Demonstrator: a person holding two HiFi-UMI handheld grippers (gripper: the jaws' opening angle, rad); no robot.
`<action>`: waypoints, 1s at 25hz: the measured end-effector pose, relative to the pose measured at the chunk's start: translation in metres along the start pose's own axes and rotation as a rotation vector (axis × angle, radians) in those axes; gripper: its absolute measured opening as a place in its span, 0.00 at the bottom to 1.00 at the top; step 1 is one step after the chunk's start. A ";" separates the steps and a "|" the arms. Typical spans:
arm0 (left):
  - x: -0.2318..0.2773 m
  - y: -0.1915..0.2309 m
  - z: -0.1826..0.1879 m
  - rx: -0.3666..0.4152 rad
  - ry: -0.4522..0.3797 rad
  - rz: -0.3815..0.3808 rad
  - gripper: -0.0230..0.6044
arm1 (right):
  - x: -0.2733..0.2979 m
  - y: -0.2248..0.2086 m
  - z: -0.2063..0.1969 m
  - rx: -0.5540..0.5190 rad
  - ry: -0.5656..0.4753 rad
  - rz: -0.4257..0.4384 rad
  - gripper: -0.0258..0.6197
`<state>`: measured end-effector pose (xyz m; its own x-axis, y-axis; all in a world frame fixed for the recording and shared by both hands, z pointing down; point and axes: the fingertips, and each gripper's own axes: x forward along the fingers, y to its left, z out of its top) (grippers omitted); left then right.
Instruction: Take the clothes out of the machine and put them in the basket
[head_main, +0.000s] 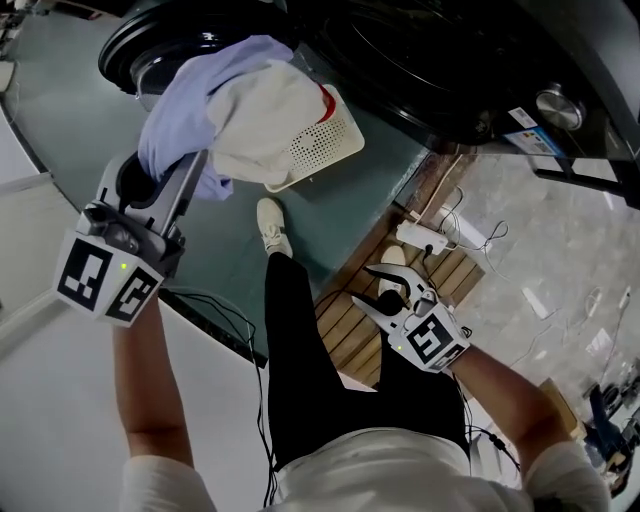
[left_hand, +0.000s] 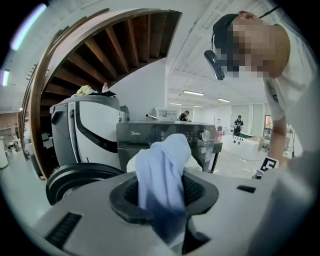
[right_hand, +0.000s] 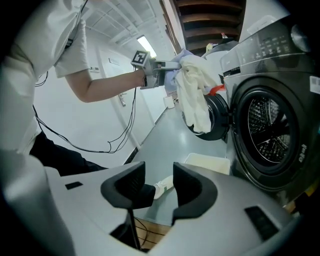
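My left gripper (head_main: 193, 168) (left_hand: 165, 194) is shut on a light blue garment (head_main: 185, 100) (left_hand: 162, 167). A cream garment (head_main: 255, 120) (right_hand: 195, 95) hangs bunched with it, just above the white perforated basket (head_main: 325, 140) (right_hand: 207, 162) on the floor. The dark washing machine (right_hand: 272, 132) (left_hand: 170, 132) stands with its round door (head_main: 150, 50) swung open. My right gripper (head_main: 385, 293) (right_hand: 159, 182) is open with nothing between its jaws, low over the wooden platform, away from the clothes.
A wooden slatted platform (head_main: 350, 320) lies in front of the machine, with a white power strip (head_main: 425, 238) and loose cables. The person's shoe (head_main: 272, 225) is planted beside the basket. A second, white machine (left_hand: 85, 130) stands to the left.
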<state>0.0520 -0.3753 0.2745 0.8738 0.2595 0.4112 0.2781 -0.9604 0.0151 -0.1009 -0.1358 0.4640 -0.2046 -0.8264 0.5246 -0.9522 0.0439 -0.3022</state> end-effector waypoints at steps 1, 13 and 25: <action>0.003 0.001 -0.010 -0.006 0.011 0.002 0.23 | 0.003 -0.001 -0.002 -0.003 -0.004 0.001 0.32; 0.045 0.001 -0.130 -0.069 0.108 -0.063 0.23 | 0.043 -0.007 -0.002 0.048 0.056 -0.022 0.32; 0.111 0.013 -0.235 -0.118 0.222 -0.148 0.23 | 0.093 -0.023 0.007 0.091 0.071 -0.058 0.32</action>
<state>0.0590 -0.3826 0.5347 0.7150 0.3819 0.5856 0.3364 -0.9222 0.1906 -0.0963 -0.2182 0.5142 -0.1686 -0.7840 0.5975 -0.9391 -0.0564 -0.3390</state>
